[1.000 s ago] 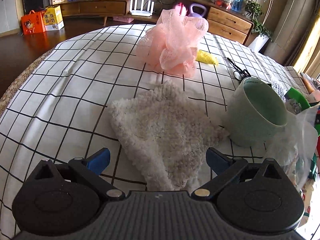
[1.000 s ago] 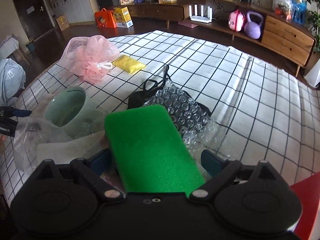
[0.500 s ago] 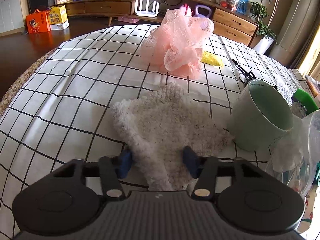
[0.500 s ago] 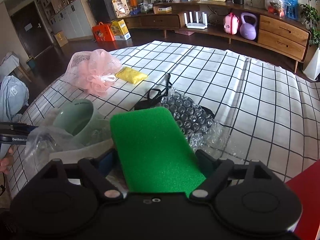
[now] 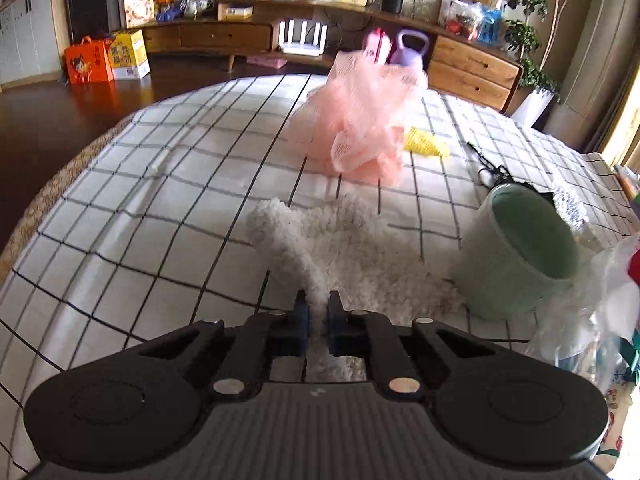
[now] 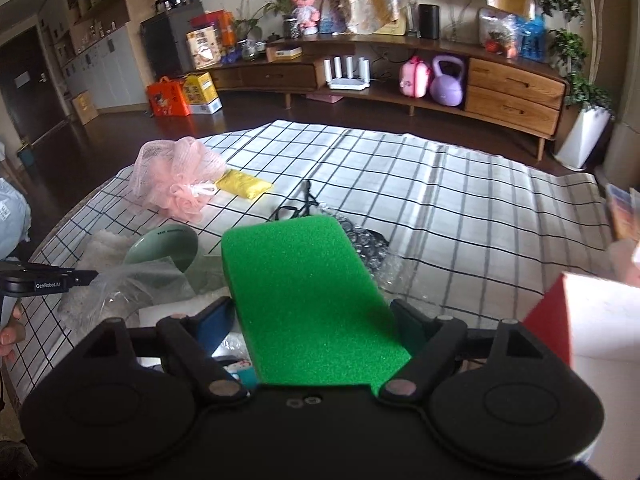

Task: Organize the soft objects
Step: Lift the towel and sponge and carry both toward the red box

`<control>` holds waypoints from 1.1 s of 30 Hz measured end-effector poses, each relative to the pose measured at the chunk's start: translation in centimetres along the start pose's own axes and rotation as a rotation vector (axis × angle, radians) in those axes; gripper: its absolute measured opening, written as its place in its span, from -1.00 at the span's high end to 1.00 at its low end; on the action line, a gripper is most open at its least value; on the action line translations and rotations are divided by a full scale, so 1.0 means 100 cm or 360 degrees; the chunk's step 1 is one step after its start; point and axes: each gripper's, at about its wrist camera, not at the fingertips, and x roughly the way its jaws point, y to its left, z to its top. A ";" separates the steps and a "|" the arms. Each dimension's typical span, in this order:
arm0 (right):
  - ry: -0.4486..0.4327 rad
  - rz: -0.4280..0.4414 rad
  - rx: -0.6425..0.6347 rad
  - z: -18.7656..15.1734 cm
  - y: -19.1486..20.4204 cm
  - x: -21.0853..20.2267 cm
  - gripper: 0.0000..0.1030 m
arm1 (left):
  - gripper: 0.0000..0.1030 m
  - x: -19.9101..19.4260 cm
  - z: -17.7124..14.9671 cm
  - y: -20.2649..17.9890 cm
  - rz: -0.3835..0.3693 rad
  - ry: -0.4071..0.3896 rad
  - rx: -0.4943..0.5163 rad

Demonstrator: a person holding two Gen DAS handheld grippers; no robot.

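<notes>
While left gripper (image 5: 318,312) pinches towel (image 5: 360,256) edge, tablecloth (image 5: 160,200) leftward lies open.

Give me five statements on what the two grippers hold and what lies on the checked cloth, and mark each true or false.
1. The left gripper is shut on the white fluffy cloth. True.
2. The right gripper holds the yellow pouch. False: a green sponge sits between its fingers.
3. The green mug stands upright. False: it is tipped, mouth facing the camera.
4. The pink mesh pouf lies beside the yellow pouch. True.
5. The checked cloth is blue. False: white with dark lines.
</notes>
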 end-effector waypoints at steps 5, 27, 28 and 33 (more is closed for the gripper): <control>-0.0050 -0.0086 0.0090 -0.013 -0.003 -0.036 -0.63 | 0.85 -0.016 0.006 -0.005 -0.0018 -0.0054 0.0025; -0.0135 -0.0407 0.0280 -0.068 -0.046 -0.153 -0.63 | 0.85 -0.125 0.028 -0.056 -0.0296 -0.0133 0.0191; -0.0137 -0.0420 0.0289 -0.070 -0.049 -0.155 -0.63 | 0.85 -0.131 0.030 -0.062 -0.0317 -0.0135 0.0213; -0.0137 -0.0483 0.0320 -0.079 -0.063 -0.161 -0.63 | 0.85 -0.152 0.033 -0.102 -0.0464 -0.0147 0.0302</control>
